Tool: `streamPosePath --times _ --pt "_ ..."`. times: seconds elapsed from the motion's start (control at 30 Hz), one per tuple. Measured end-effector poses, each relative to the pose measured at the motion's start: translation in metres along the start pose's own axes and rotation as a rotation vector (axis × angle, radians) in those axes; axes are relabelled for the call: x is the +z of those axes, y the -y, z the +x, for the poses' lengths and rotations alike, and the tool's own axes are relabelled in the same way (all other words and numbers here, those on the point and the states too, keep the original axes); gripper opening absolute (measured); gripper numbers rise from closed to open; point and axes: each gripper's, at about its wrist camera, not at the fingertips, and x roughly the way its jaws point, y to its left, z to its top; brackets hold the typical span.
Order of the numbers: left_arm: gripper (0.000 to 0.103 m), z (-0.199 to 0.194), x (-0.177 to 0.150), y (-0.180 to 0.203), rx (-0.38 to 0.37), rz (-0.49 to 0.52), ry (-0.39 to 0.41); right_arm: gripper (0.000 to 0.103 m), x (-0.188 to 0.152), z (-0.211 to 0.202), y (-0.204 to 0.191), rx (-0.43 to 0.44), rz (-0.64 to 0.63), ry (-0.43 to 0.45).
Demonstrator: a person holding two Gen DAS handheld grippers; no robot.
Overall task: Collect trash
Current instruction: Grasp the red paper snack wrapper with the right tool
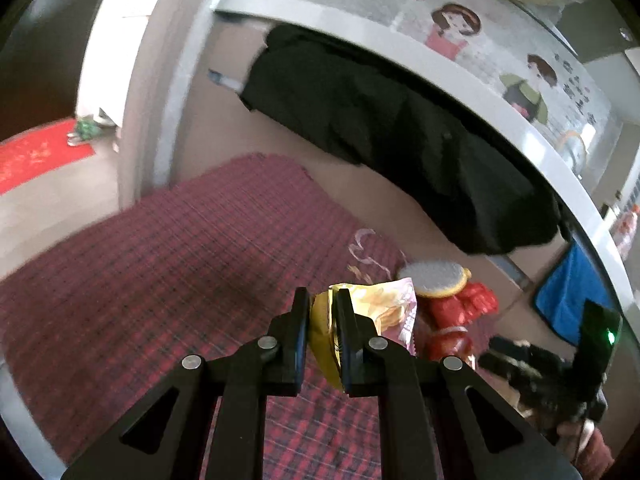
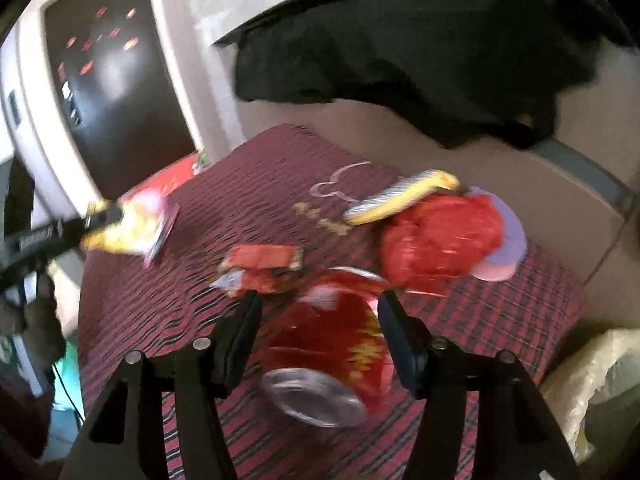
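Left wrist view: the left gripper (image 1: 323,312) has its jaws nearly together, clamped on a crinkled yellow-and-pink foil snack wrapper (image 1: 380,312) that bulges out beside the right-hand finger, held above the dark-red checked woven mat (image 1: 160,260). The right wrist view shows the right gripper (image 2: 318,334) with jaws wide apart and nothing pressed between the pads; a glossy red foil packet with a silver inner lining (image 2: 328,356) lies on the mat in the gap between its fingers. This view is blurred, so I cannot tell whether a fingertip touches it.

The rest of the trash sits toward the mat's far right part: a flat red-and-gold wrapper (image 2: 260,262) just beyond the left-hand finger, a crumpled red plastic bag (image 2: 440,236) with a yellow-and-silver strip (image 2: 400,194) lying across its top, and a pale lilac round disc (image 2: 504,256) under its far side. A black cloth (image 2: 400,60) hangs from the white table edge (image 1: 480,92) above.

Risks, as I judge them: the foil is slick and springy, so jaws closing on the packet's puffed body rather than a flattened edge could squeeze it out sideways. Closing low could snag the coarse weave of the mat. The held wrapper is gripped near one end and could slide free if swung quickly.
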Motion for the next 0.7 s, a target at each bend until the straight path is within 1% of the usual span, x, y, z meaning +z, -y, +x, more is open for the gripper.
streamPosePath --times 0.13,0.27,0.33,0.43,0.5,0.53,0.57,0.63,0.7 --pt "0.014 -0.016 0.008 -0.019 0.041 -0.036 0.050 0.057 0.009 0.025 -0.043 0.064 -0.055 -0.015" --pt "0.014 -0.025 0.007 -0.038 0.054 -0.065 0.059 0.056 0.018 0.062 -0.075 0.079 -0.102 -0.054" --pt "0.014 -0.028 0.006 -0.046 0.058 -0.078 0.061 0.055 0.020 0.091 -0.082 0.052 -0.099 -0.095" --pt "0.014 -0.030 0.002 -0.054 0.059 -0.094 0.058 0.054 0.021 0.122 -0.078 -0.036 -0.046 -0.131" --pt "0.014 -0.030 0.001 -0.061 0.061 -0.102 0.053 0.055 0.019 0.131 -0.075 -0.054 -0.024 -0.138" --pt "0.014 -0.029 0.001 -0.064 0.061 -0.104 0.053 0.056 0.018 0.133 -0.077 -0.045 -0.017 -0.143" --pt "0.014 -0.028 0.001 -0.067 0.059 -0.111 0.051 0.057 0.017 0.134 -0.078 -0.040 -0.019 -0.150" --pt "0.014 -0.026 0.000 -0.071 0.052 -0.127 0.046 0.059 0.015 0.136 -0.085 -0.060 -0.054 -0.154" --pt "0.014 -0.023 0.000 -0.073 0.043 -0.137 0.041 0.060 0.014 0.136 -0.084 -0.062 -0.050 -0.155"
